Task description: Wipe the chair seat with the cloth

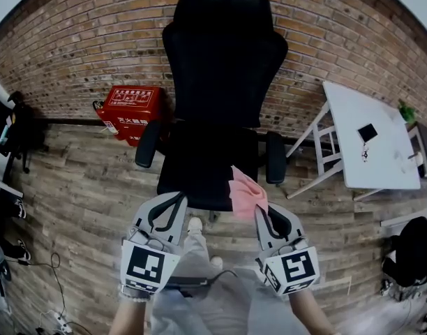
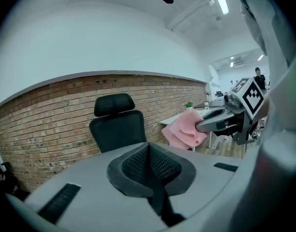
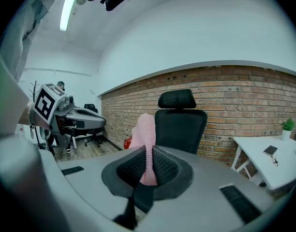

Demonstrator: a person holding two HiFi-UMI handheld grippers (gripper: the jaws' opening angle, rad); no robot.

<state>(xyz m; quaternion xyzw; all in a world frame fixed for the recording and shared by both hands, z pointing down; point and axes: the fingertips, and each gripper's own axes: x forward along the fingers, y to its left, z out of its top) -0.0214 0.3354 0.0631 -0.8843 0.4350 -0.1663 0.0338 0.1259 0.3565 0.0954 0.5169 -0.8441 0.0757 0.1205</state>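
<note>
A black office chair (image 1: 220, 68) faces me, its seat (image 1: 196, 166) just beyond both grippers. My right gripper (image 1: 261, 213) is shut on a pink cloth (image 1: 247, 195), which hangs over the seat's front right corner. In the right gripper view the cloth (image 3: 146, 134) stands pinched between the pads (image 3: 162, 168), with the chair (image 3: 181, 124) behind it. My left gripper (image 1: 170, 208) hovers at the seat's front left edge, shut and empty. In the left gripper view its jaws are pressed together, and the chair (image 2: 118, 129), the cloth (image 2: 184, 129) and the right gripper (image 2: 220, 121) show beyond them.
A red box (image 1: 133, 110) stands against the brick wall left of the chair. A white table (image 1: 370, 135) with a small dark item on it stands at the right. Dark bags (image 1: 15, 128) and cables (image 1: 53, 313) lie at the left, another bag (image 1: 412, 253) at the right.
</note>
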